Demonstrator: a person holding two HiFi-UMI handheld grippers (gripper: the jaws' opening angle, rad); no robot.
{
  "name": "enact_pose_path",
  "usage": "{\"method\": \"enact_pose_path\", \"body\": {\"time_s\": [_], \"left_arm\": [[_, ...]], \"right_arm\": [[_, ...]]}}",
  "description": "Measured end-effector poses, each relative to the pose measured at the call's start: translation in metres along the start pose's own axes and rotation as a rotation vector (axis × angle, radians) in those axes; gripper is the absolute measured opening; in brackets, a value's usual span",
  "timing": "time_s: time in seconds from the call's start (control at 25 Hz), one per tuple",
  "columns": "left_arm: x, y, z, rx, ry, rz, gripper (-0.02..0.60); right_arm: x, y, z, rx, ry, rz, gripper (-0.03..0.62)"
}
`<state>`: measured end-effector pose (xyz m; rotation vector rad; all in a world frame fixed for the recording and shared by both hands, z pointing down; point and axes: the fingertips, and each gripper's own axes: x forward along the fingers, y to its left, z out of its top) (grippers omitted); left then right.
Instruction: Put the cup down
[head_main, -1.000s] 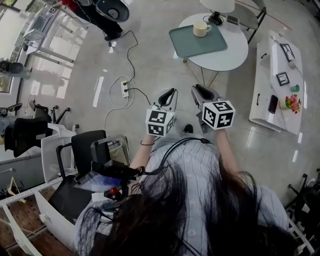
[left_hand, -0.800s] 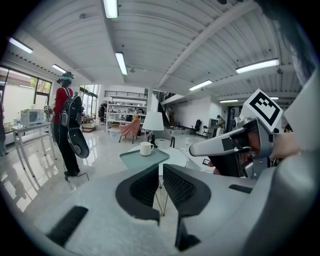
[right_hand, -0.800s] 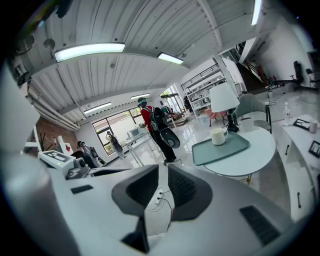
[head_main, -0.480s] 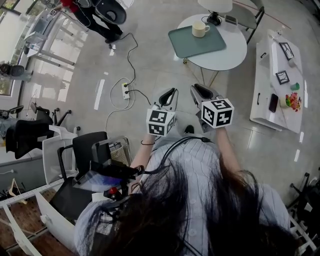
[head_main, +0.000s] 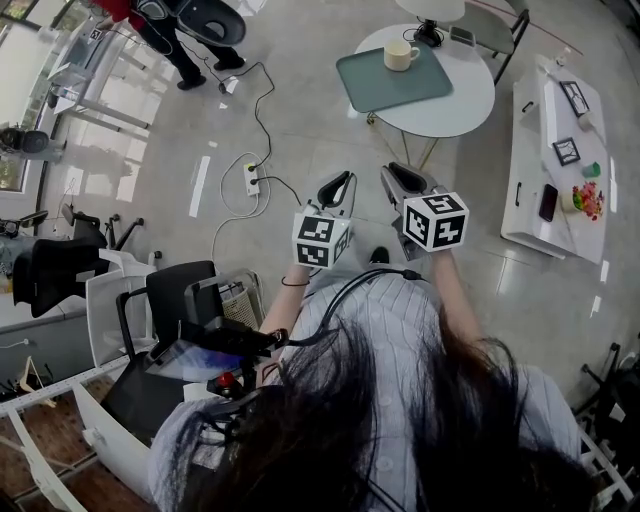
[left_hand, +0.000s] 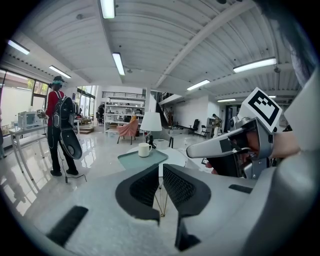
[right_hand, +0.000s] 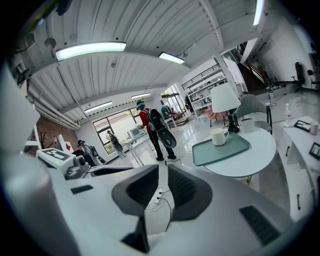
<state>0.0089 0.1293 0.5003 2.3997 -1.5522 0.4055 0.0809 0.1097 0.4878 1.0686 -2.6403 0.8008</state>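
Note:
A cream cup (head_main: 401, 56) stands upright on a green tray (head_main: 393, 78) on the round white table (head_main: 455, 105), well ahead of both grippers. My left gripper (head_main: 338, 185) and right gripper (head_main: 398, 180) are held side by side near my body, above the floor, both shut with nothing between the jaws. The left gripper view shows the cup (left_hand: 145, 149) and tray (left_hand: 142, 159) beyond the shut left gripper (left_hand: 161, 172). In the right gripper view the cup (right_hand: 218, 136) sits on the tray (right_hand: 222, 148), far past the right gripper (right_hand: 162, 175).
A lamp (head_main: 432, 12) stands at the back of the table. A white sideboard (head_main: 555, 160) with small items runs along the right. A power strip with cable (head_main: 249, 177) lies on the floor at left. An office chair (head_main: 165, 300) stands beside me; a person with a backpack (head_main: 150, 15) is at top left.
Both grippers have shifted only slightly and stay shut and empty. The cup stays on the tray. The person at top left has walked further left.

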Motion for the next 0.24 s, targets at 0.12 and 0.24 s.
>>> {"method": "enact_pose_path", "body": {"time_s": [0.12, 0.24], "left_arm": [[-0.0016, 0.0006, 0.0005, 0.001, -0.002, 0.0, 0.037], [-0.0028, 0.0019, 0.0008, 0.002, -0.002, 0.0, 0.037]], "right_arm": [[-0.0002, 0.0006, -0.0007, -0.001, 0.001, -0.003, 0.077], [0.0003, 0.0013, -0.0006, -0.002, 0.002, -0.005, 0.077]]}}
